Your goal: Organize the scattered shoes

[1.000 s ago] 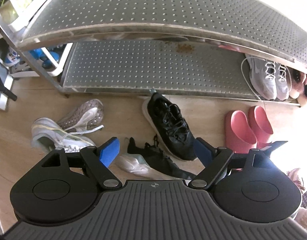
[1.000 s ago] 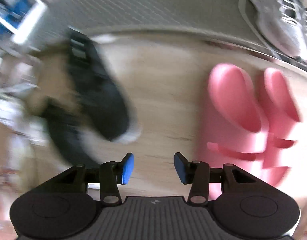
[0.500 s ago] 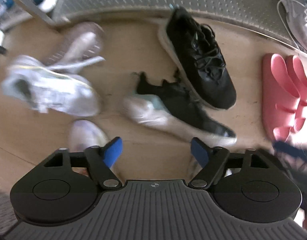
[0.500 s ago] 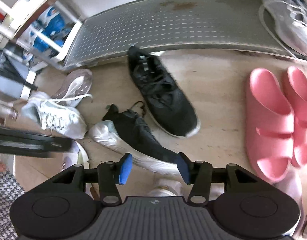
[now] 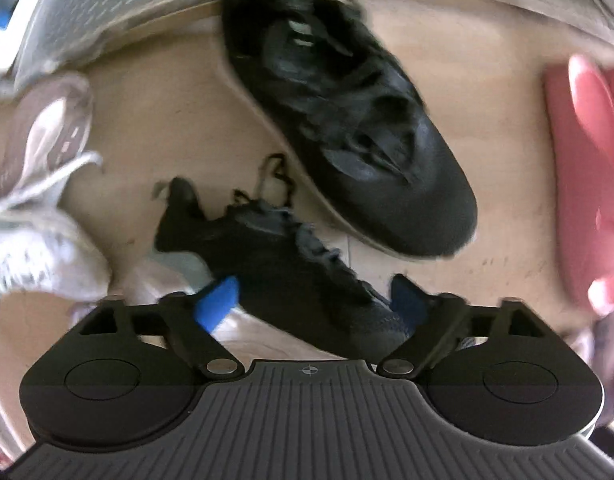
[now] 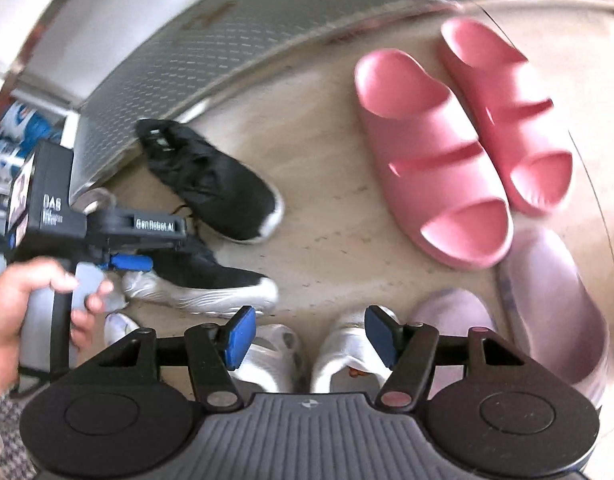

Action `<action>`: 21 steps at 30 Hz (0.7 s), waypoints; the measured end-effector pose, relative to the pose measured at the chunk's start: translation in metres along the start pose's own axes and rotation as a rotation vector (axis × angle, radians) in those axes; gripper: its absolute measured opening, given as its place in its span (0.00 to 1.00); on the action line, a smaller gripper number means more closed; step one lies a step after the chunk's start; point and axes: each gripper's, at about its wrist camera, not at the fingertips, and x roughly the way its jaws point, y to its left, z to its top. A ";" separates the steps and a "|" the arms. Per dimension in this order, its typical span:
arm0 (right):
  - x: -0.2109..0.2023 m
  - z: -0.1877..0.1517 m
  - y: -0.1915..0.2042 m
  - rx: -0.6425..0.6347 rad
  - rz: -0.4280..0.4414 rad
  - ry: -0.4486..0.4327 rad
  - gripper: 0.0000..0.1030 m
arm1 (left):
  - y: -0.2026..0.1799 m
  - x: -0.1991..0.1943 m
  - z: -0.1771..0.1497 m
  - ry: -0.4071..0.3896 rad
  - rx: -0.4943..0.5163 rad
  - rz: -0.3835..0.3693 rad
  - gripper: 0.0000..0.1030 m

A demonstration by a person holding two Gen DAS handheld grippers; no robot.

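Through the left wrist view we look straight down on the left claw (image 5: 313, 300), its jaws spread wide and just now opening further, with the fallen black sneaker (image 5: 275, 264) lying between the blue pads; we cannot tell whether a pad touches it. That sneaker lies on its side on the wooden floor (image 5: 159, 120), long axis running from upper left to lower right, toe toward the claw's right pad. Just beyond it the upright black sneaker (image 5: 347, 120) runs the same diagonal, heel by the metal rack (image 5: 107, 8). Only the right wrist view shows the pink sandals (image 6: 447, 152) whole, side by side with toes toward us, the hand (image 6: 23, 300) gripping the left tool, and the right claw (image 6: 307, 336), jaws apart and just now opening, holding nothing.
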 end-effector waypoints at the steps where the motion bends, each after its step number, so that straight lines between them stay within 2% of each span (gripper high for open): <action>1: 0.004 0.000 -0.002 0.014 -0.002 0.005 0.60 | -0.006 0.001 -0.003 -0.008 0.037 0.026 0.85; 3: 0.005 0.000 0.003 0.010 0.001 0.004 0.60 | -0.013 0.001 -0.011 -0.029 0.085 0.074 0.79; 5: 0.001 -0.002 0.008 -0.003 0.007 -0.005 0.60 | -0.003 -0.004 -0.014 -0.038 0.054 0.051 0.68; 6: -0.001 -0.004 0.011 -0.011 0.011 -0.011 0.60 | 0.003 -0.009 -0.015 -0.044 0.029 0.032 0.54; 7: -0.003 -0.004 0.012 -0.014 0.013 -0.014 0.60 | 0.007 -0.013 -0.017 -0.051 0.021 0.027 0.25; 8: -0.005 -0.005 0.013 -0.017 0.016 -0.017 0.60 | 0.014 -0.021 -0.019 -0.066 0.012 0.027 0.09; 9: -0.010 -0.007 0.016 -0.019 0.019 -0.025 0.60 | 0.023 -0.026 -0.023 -0.070 0.002 0.034 0.00; 13: -0.021 -0.012 0.023 -0.020 0.030 -0.039 0.60 | 0.078 -0.019 -0.046 0.015 -0.066 0.114 0.00; 14: -0.022 -0.012 0.023 -0.020 0.031 -0.040 0.61 | 0.094 -0.018 -0.053 0.015 -0.101 0.127 0.00; 15: -0.025 -0.014 0.025 -0.021 0.042 -0.044 0.61 | 0.108 -0.021 -0.059 -0.001 -0.131 0.120 0.00; 17: -0.029 -0.019 0.030 -0.026 0.067 -0.049 0.61 | 0.129 -0.032 -0.064 -0.050 -0.187 0.047 0.06; 18: -0.029 -0.020 0.031 -0.026 0.072 -0.048 0.61 | 0.132 -0.040 -0.063 -0.083 -0.215 0.015 0.16; 19: -0.029 -0.021 0.032 -0.025 0.076 -0.047 0.61 | 0.133 -0.048 -0.061 -0.118 -0.235 -0.014 0.34; 20: -0.029 -0.022 0.033 -0.024 0.079 -0.046 0.61 | 0.130 -0.055 -0.057 -0.157 -0.234 -0.035 0.45; 21: -0.027 -0.023 0.034 -0.023 0.094 -0.043 0.61 | 0.126 -0.061 -0.054 -0.187 -0.233 -0.049 0.61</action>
